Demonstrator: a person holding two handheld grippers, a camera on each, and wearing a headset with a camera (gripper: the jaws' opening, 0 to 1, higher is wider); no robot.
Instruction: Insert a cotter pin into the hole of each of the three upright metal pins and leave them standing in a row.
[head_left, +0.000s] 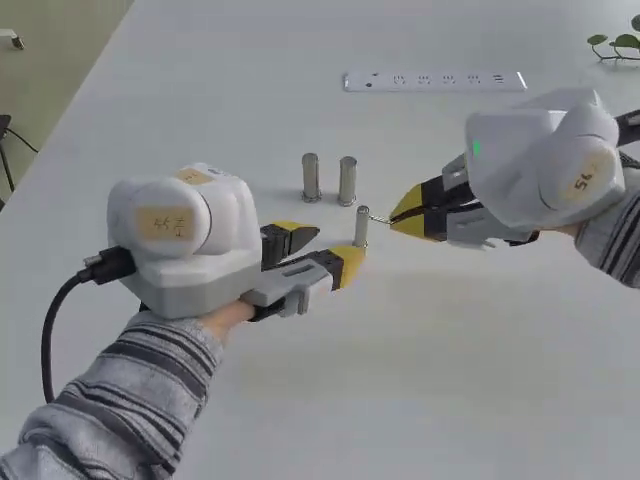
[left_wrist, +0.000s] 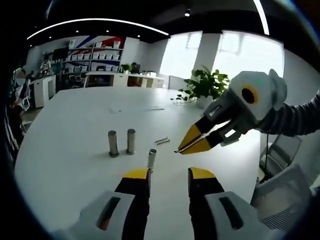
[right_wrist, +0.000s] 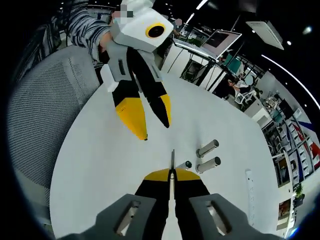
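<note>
- Right gripper (head_left: 395, 220): fingers clenched on a cotter pin (right_wrist: 172, 161), which juts forward from their tips. In the head view its free end sits just beside the top of the nearest metal pin (head_left: 361, 227), at that pin's 3 o'clock. We cannot tell whether it has entered the hole.
- Left gripper (head_left: 325, 248): fingers released, holding nothing. The nearest metal pin stands just ahead of them, closer to one finger's tip than to the middle of the gap.
- Rear metal pin (head_left: 311, 177) and second rear metal pin (head_left: 347, 181): upright, side by side, at 11 to 12 o'clock of the nearest metal pin and apart from it. Whether they carry cotter pins is too small to tell.
- Spare cotter pins (left_wrist: 161, 141): lying flat beyond the nearest metal pin.
- Hazards, as we judge them:
  - The nearest metal pin stands free, so a thrust that misses the hole would tip or skid it.
  - Closing the left fingers off-centre could knock it over, since one finger would land first.
  - The thin cotter pin could swivel or bend in the grip.
- Room:
  - The tabletop (head_left: 450, 380) is broad and bare from 3 to 6 o'clock.
  - A power strip (head_left: 435, 81) lies well apart at 12 o'clock.
  - The tabletop edge at 9 to 10 o'clock is well apart.
  - The tight spot is between the two grippers' tips, which face each other across the nearest metal pin.
</note>
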